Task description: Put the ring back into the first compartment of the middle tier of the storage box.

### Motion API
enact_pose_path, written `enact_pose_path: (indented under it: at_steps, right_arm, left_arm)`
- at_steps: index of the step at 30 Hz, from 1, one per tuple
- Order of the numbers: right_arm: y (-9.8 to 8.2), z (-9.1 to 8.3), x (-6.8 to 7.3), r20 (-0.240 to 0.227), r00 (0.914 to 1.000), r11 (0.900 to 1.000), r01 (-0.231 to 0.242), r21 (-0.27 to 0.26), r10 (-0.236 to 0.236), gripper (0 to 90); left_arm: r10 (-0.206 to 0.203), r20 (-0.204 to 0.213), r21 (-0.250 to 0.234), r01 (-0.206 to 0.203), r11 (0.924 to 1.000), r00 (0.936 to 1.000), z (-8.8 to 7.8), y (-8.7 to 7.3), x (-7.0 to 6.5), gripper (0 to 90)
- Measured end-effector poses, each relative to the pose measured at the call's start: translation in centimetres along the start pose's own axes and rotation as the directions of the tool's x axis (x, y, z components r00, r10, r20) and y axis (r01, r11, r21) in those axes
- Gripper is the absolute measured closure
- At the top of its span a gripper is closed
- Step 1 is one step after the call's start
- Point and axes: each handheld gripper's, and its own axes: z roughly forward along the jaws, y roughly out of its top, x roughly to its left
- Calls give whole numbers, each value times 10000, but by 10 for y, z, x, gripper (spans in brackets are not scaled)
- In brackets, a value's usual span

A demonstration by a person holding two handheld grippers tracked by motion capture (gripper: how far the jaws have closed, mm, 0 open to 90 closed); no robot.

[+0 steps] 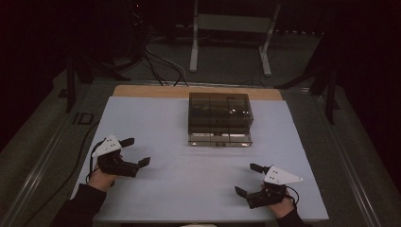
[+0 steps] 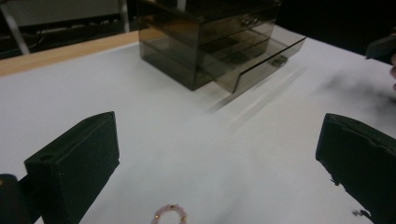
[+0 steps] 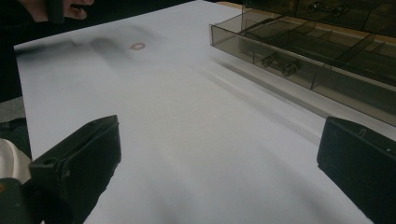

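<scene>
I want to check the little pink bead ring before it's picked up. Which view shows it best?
The left gripper view: the ring lies close, between the open jaws, beads visible, though cut by the frame's bottom edge. The right gripper view shows it as a small far loop.

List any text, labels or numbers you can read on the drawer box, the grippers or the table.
No readable text anywhere.
Smoky drawer box: no label or brand shows; its bottom drawer is pulled out.
Left gripper and right gripper: grey plates bear only small dark dots, no lettering.
White table sheet: blank.
Small pink bead ring: no markings.
</scene>
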Motion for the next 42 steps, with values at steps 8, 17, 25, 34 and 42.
enact_pose_path:
  at_steps: [8, 17, 25, 34, 42]
  right_arm:
    - [0, 0, 0, 1, 10000, 10000, -2, 3, 2, 0]
    - [0, 0, 0, -2, 10000, 10000, -5, 6, 5, 0]
    - [0, 0, 0, -4, 10000, 10000, 7, 13, -7, 0]
    - [0, 0, 0, -11, 10000, 10000, 11, 15, -11, 0]
    - [0, -1, 0, -17, 10000, 10000, 14, 15, -14, 0]
  left_arm:
    - [-286, -409, 539, 308, 9981, 9988, 8, -5, 9, 10]
    - [-536, -619, 1122, 603, 9919, 9966, 18, -14, 13, 10]
    - [-717, -1178, 1620, 904, 9826, 9904, 22, -19, 19, 10]
    - [-825, -1827, 2312, 1244, 9649, 9797, 22, -21, 22, 76]
    - [-722, -2144, 2708, 1303, 9538, 9741, 24, -23, 21, 176]
